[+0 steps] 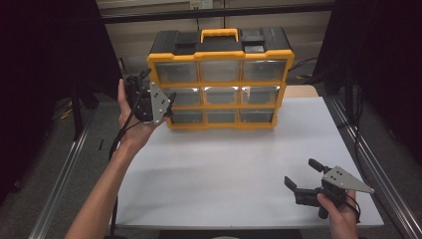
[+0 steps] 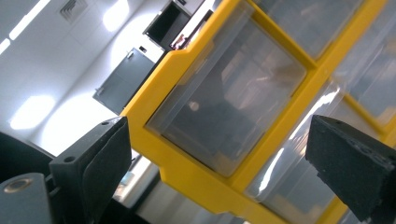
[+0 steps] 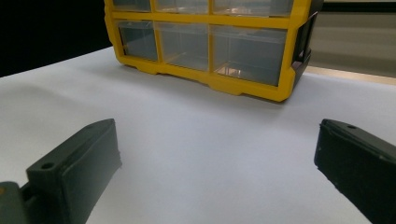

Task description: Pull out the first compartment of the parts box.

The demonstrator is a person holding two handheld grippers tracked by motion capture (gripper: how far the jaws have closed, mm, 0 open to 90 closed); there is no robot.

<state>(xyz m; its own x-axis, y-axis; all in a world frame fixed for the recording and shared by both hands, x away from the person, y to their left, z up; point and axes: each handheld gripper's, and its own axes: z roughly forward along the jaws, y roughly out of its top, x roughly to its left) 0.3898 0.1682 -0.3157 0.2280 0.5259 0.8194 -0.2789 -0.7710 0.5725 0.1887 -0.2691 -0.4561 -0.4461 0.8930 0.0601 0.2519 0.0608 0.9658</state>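
Left hand-held gripper (image 1: 145, 94) raised, jaws spread, beside organizer (image 1: 220, 79); right hand-held gripper (image 1: 304, 180) low over table (image 1: 224, 169), jaws apart.

Two black jaws of the right gripper (image 3: 217, 172) rising from the bottom edge, spread wide apart, nothing between them but bare white tabletop (image 3: 196, 144). Beyond, standing on that surface, a yellow-framed plastic organizer cabinet with clear drawers (image 3: 210, 44), its lower row of three drawers facing the jaws, black side wall at right
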